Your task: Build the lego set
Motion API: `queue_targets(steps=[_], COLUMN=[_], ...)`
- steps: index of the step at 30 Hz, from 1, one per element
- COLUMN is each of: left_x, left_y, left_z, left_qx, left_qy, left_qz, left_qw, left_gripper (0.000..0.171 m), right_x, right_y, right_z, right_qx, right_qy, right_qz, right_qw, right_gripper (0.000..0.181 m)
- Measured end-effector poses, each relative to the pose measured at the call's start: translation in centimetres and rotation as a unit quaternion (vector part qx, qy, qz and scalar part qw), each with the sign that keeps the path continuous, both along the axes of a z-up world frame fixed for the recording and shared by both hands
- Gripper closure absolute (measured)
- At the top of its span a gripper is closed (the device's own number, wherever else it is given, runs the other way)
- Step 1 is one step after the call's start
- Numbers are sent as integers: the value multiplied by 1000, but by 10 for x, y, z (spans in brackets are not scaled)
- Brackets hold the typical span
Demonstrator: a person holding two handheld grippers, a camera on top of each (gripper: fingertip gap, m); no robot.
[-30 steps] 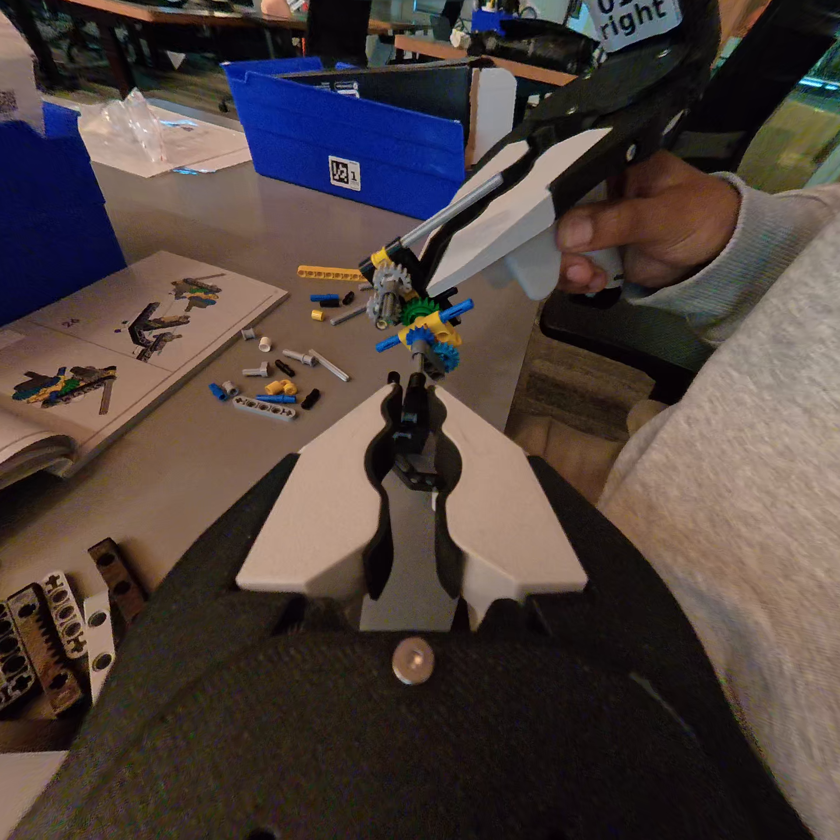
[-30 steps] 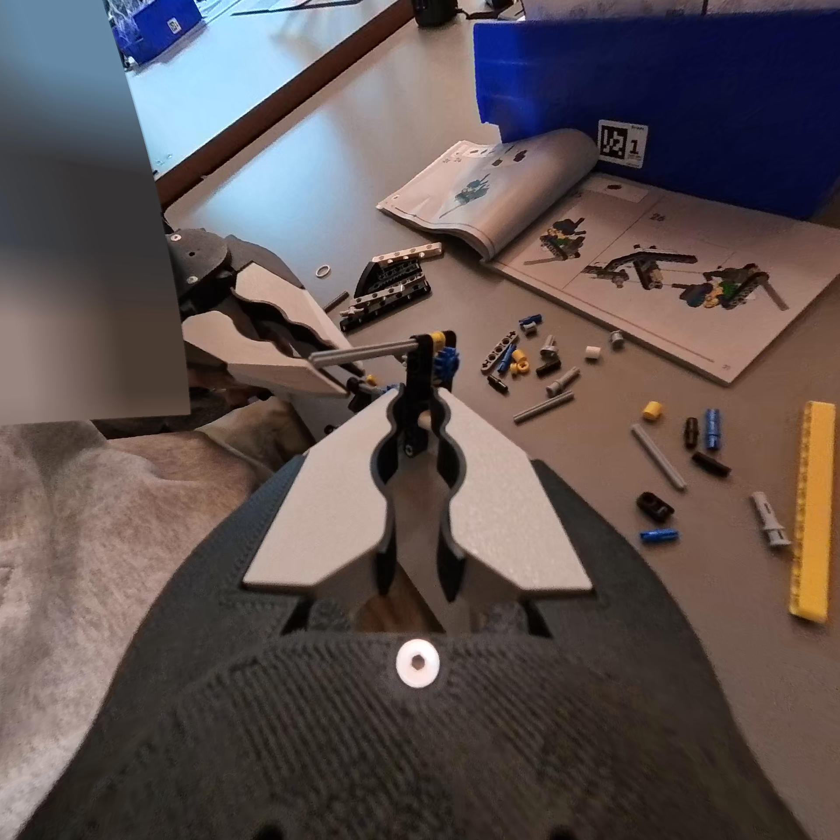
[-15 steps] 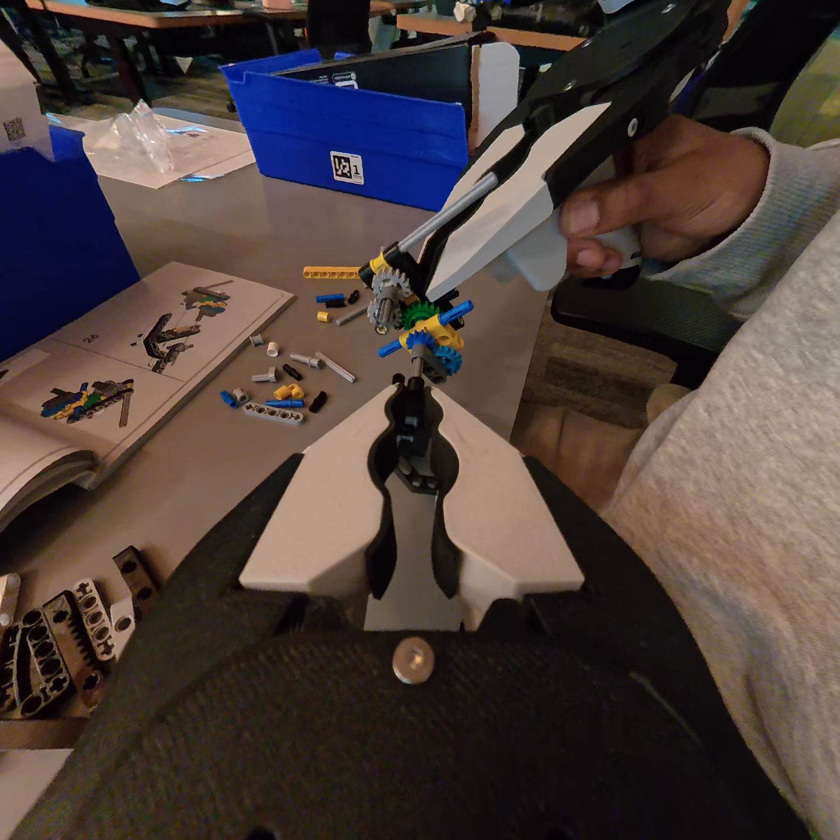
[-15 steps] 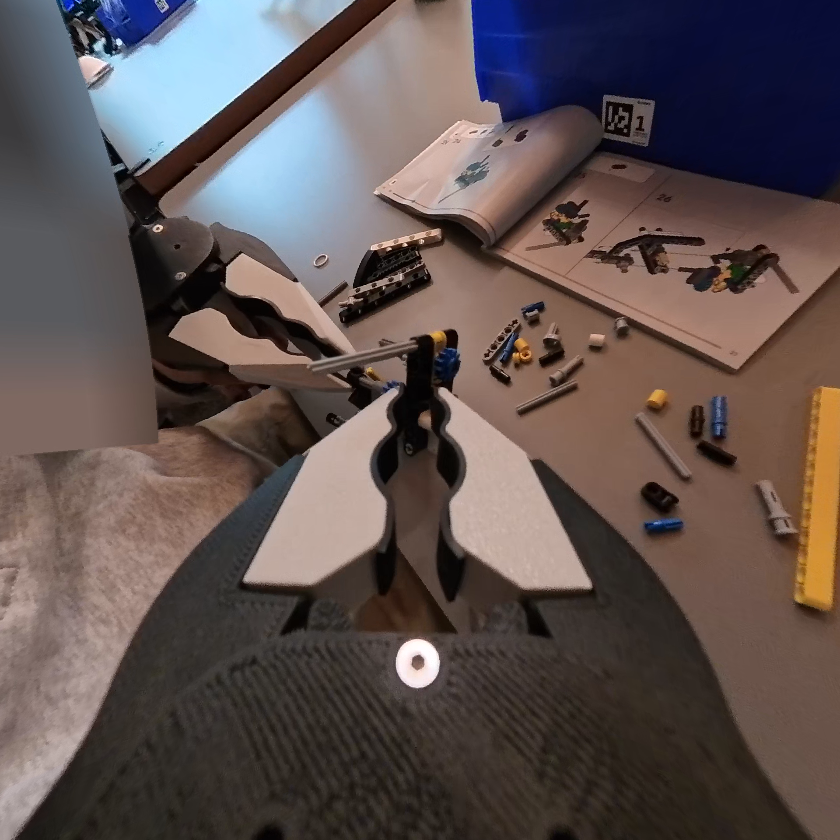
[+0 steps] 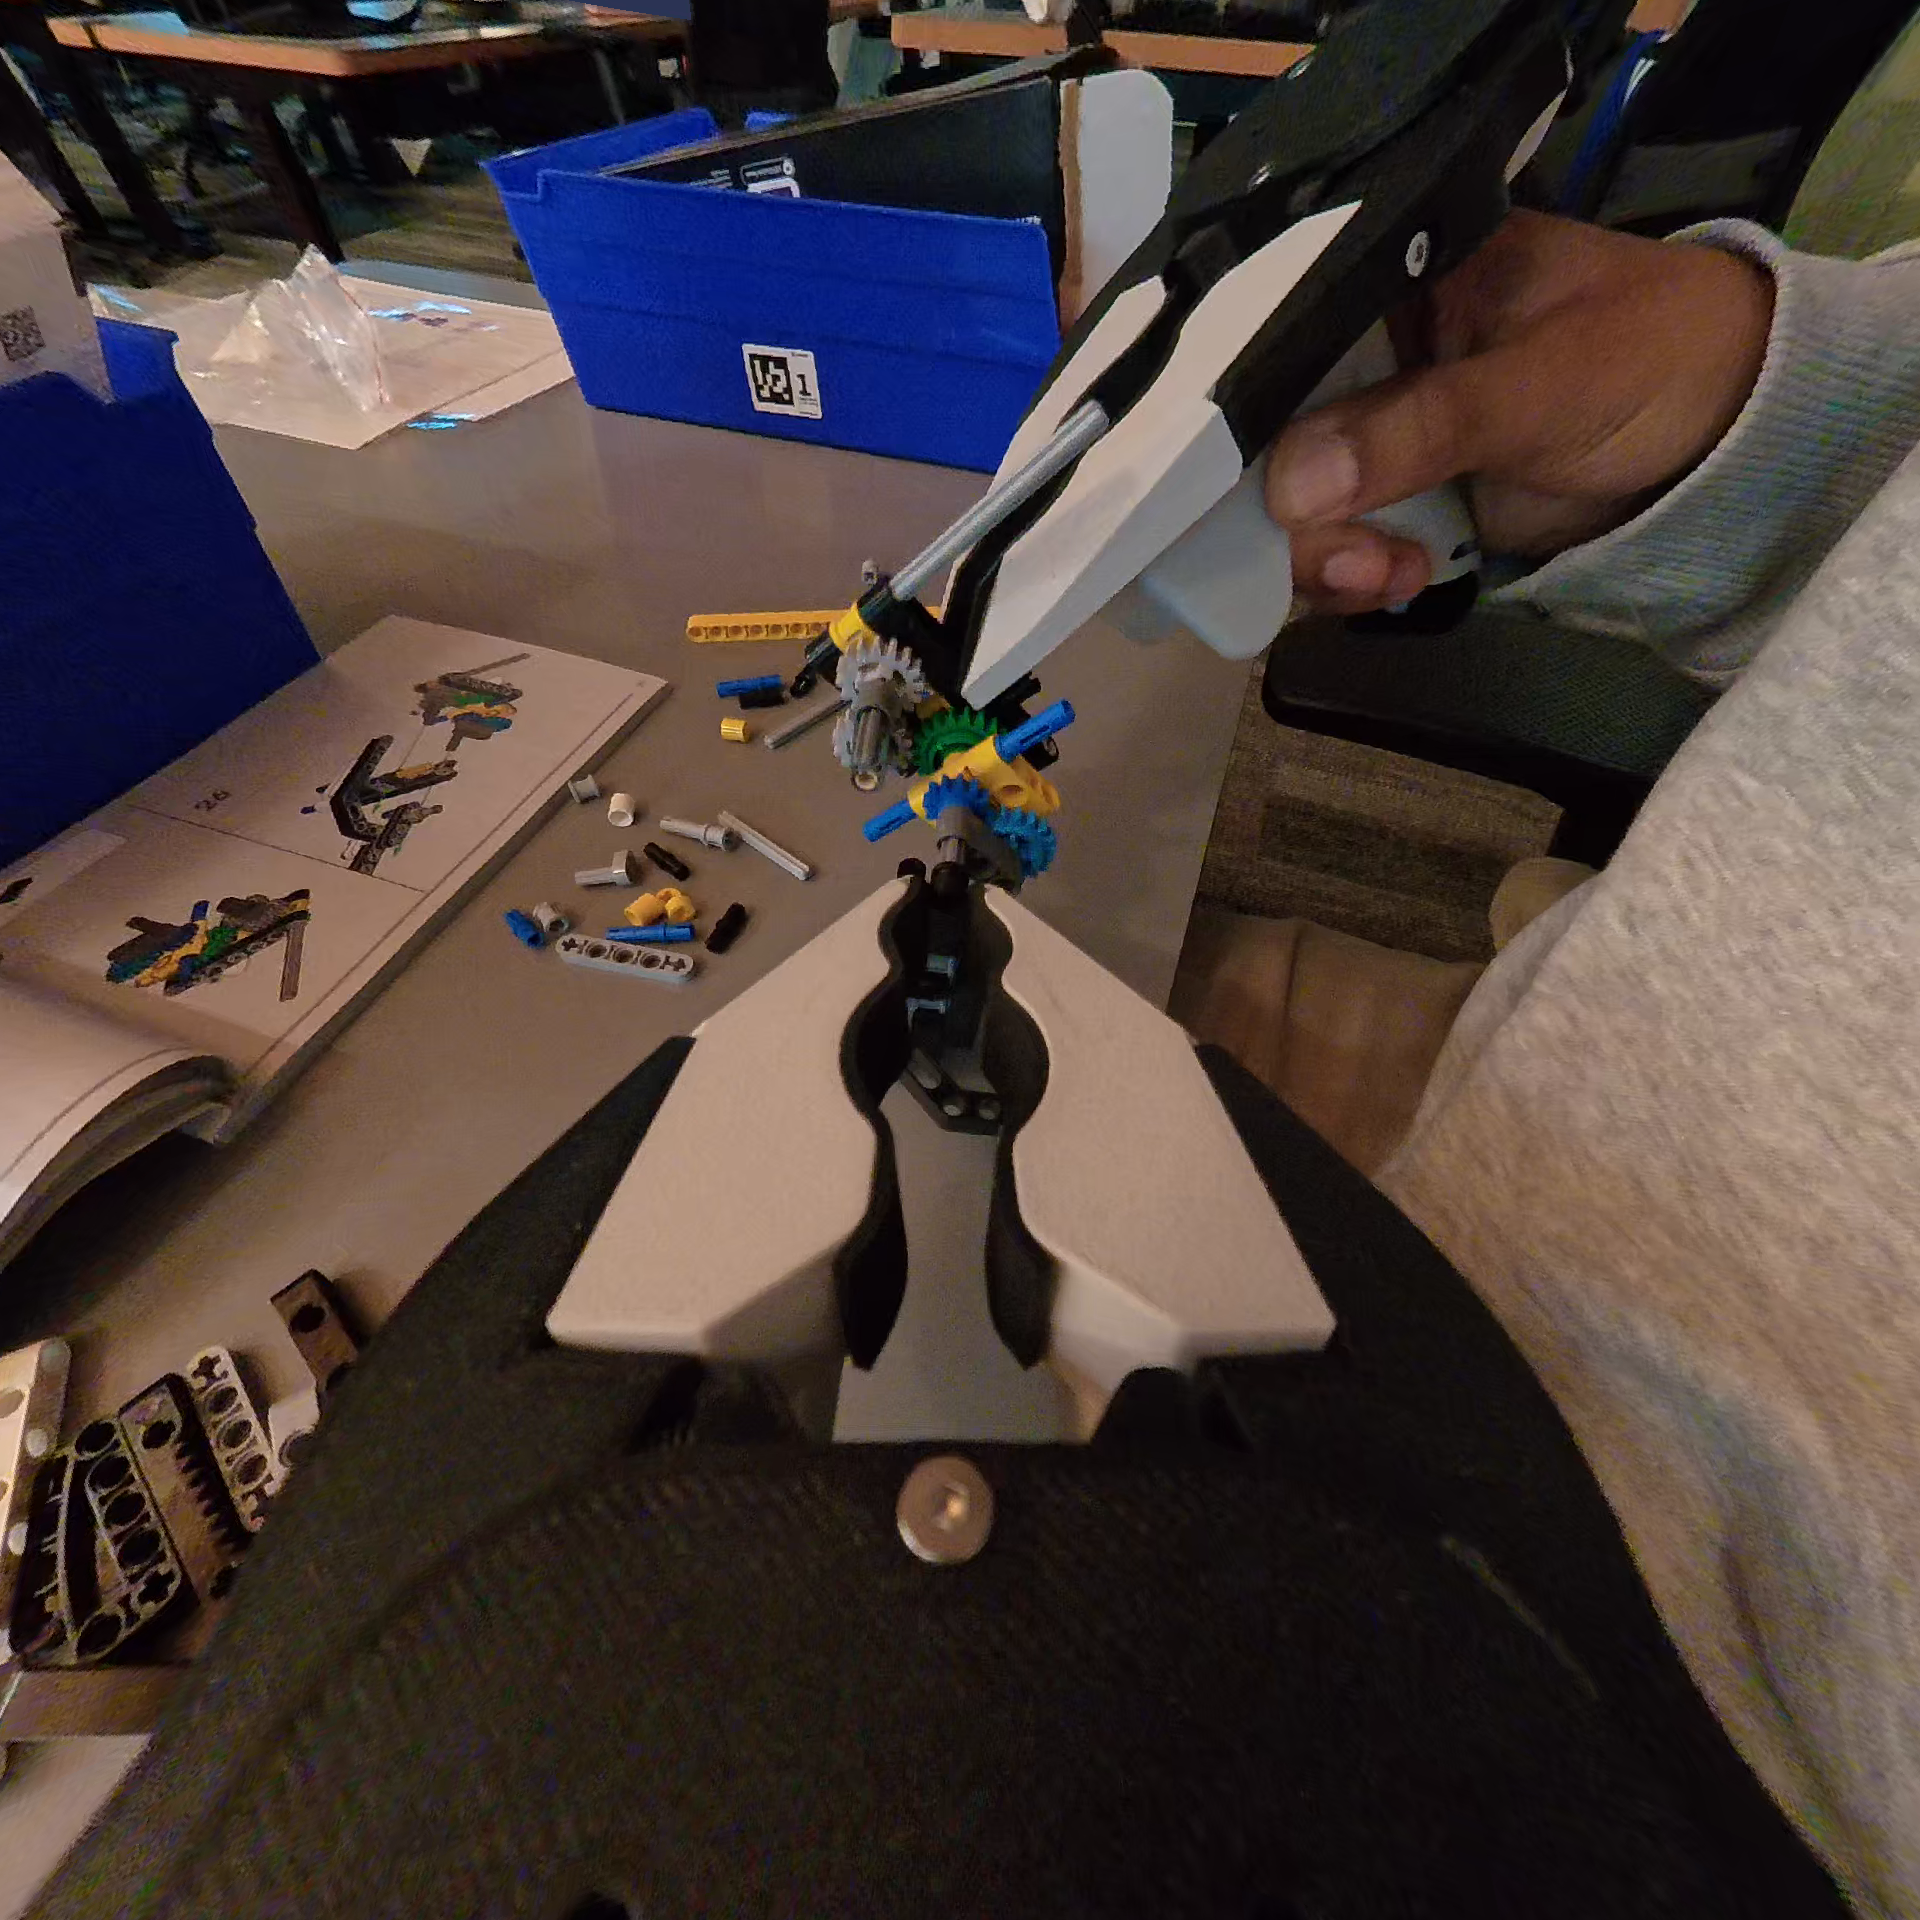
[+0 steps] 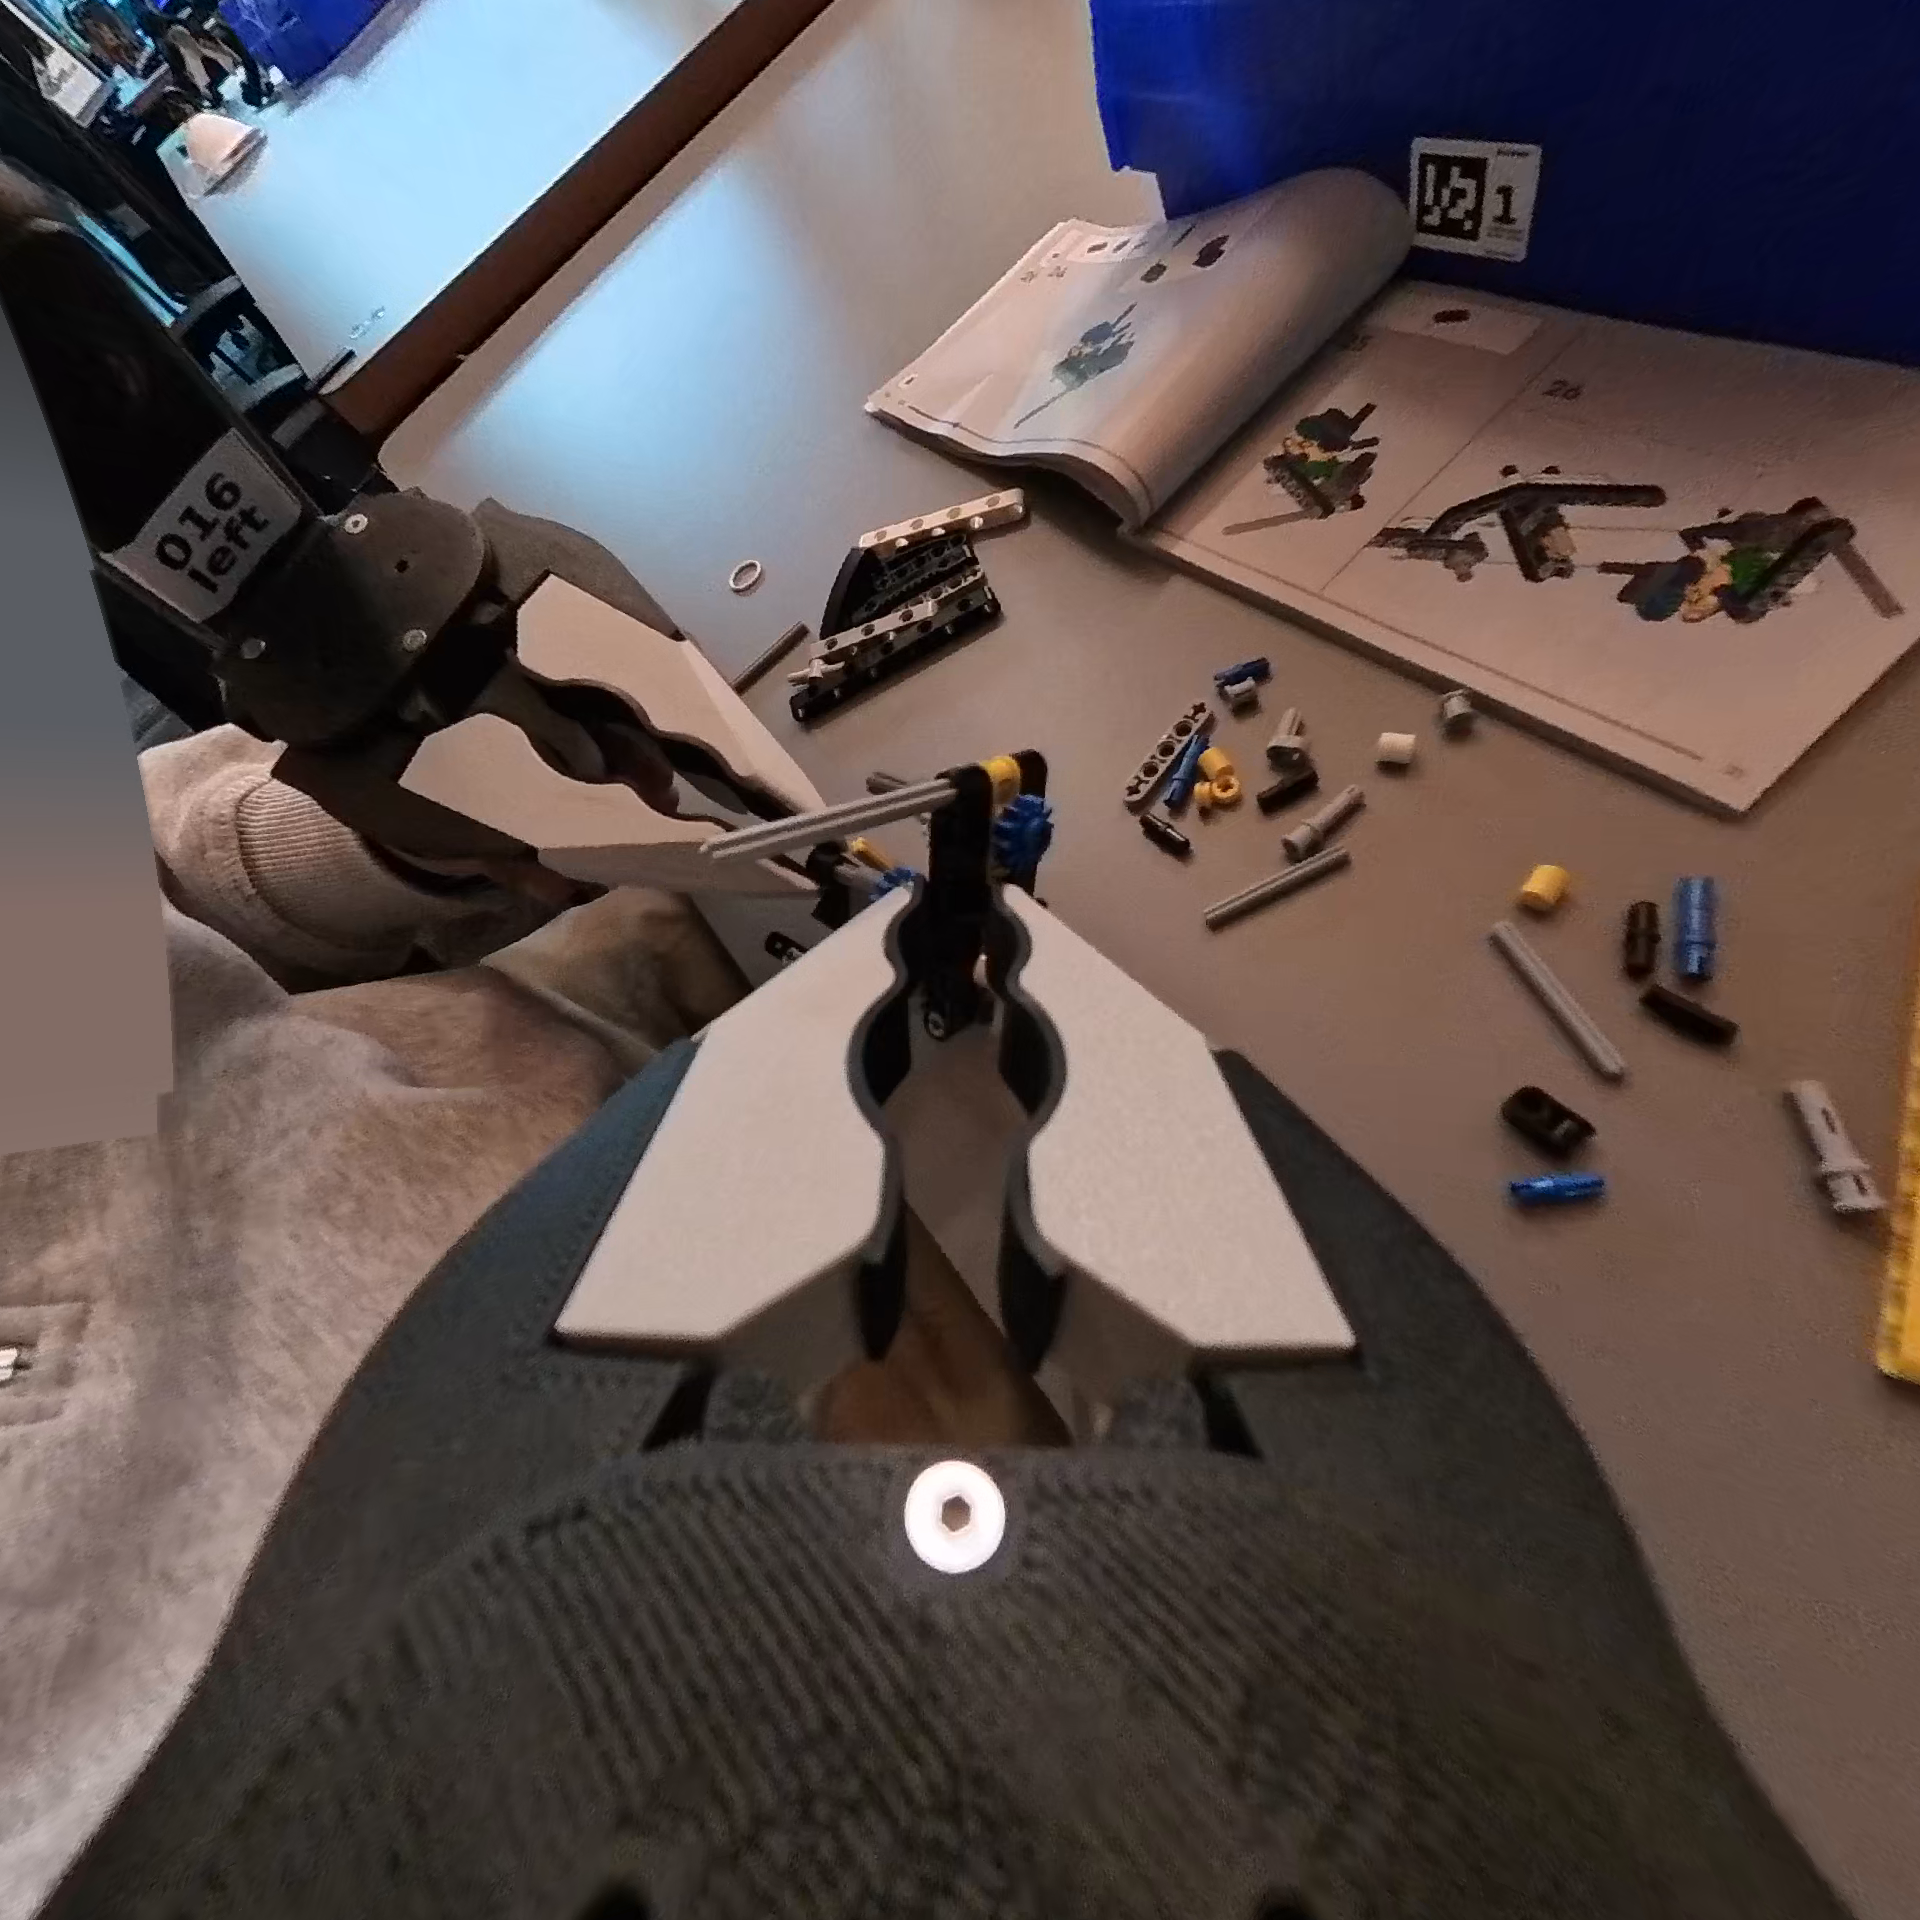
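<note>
A small lego gear assembly (image 5: 951, 764) with grey, green and blue gears, yellow connectors and a long grey axle (image 5: 997, 509) is held in the air between both grippers, over the table's near edge. My left gripper (image 5: 943, 894) is shut on a black piece at its lower end. My right gripper (image 6: 958, 909) is shut on a black beam (image 6: 961, 842) of the same assembly (image 6: 987, 821). In the left wrist view the right gripper (image 5: 940, 665) comes in from the upper right. In the right wrist view the left gripper (image 6: 816, 868) comes in from the left.
Loose small parts (image 5: 644, 904) lie on the grey table (image 5: 499, 540), beside an open instruction booklet (image 5: 312, 831) and a yellow beam (image 5: 758, 627). A blue bin (image 5: 790, 291) stands behind. A black sub-assembly (image 6: 904, 613) lies near the left. A person's grey-sleeved arm (image 5: 1662, 935) is at the right. Spacing between my two grippers at the tips: around 4 cm. It is some 15 cm from my left tips to the black sub-assembly (image 6: 904, 613). Look for it in the left wrist view (image 5: 278, 1474) too.
Both grippers stay shut on the assembly. The held assembly and both grippers have shifted slightly, with the table parts sliding a little in both views.
</note>
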State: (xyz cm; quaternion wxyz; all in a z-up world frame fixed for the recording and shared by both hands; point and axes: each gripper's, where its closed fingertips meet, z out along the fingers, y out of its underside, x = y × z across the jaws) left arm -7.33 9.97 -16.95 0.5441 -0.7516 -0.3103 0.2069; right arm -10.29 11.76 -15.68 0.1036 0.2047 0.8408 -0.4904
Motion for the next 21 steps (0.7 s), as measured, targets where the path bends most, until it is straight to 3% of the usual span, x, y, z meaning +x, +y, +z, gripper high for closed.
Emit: queue_targets(steps=[21], left_x=[-1], left_y=[2], left_z=[0], left_qx=[-22], left_qy=[22], left_qz=[1], left_qw=[999], left_gripper=[169], right_x=[4], right_y=[-4], right_z=[-1], right_qx=[6], right_qy=[-18], right_qz=[9], right_qw=[1000], right_gripper=[172])
